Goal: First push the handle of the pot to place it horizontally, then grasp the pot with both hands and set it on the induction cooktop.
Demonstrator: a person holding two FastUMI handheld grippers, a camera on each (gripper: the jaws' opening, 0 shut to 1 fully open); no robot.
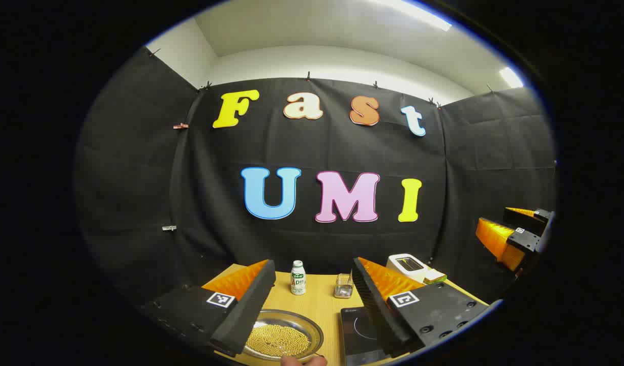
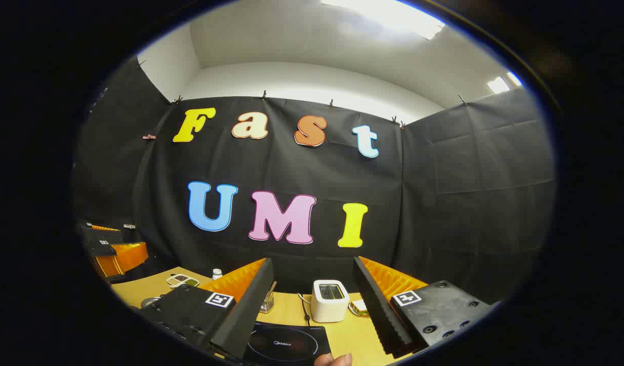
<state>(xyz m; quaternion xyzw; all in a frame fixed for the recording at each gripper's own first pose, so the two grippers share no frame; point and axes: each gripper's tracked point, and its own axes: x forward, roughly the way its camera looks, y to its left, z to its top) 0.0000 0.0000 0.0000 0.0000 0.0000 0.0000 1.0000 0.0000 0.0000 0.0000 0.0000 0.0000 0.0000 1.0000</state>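
- Your left gripper sat nearest the lens in the left gripper view, fingers spread wide and pinching nothing, raised above the wooden table.
- Below and between those fingers lay the pot, a shallow metal pan filled with small yellow beads, just left of the black induction cooktop.
- Behind them stood a small white bottle, a glass holder and a white toaster at the table's rear.
- Your right gripper, in the right gripper view, was likewise spread and empty, poised above the cooktop.
- Farther back, that view showed the toaster centred between the fingers.
- Your other gripper appeared at the right edge of the left gripper view, well apart from the pot.
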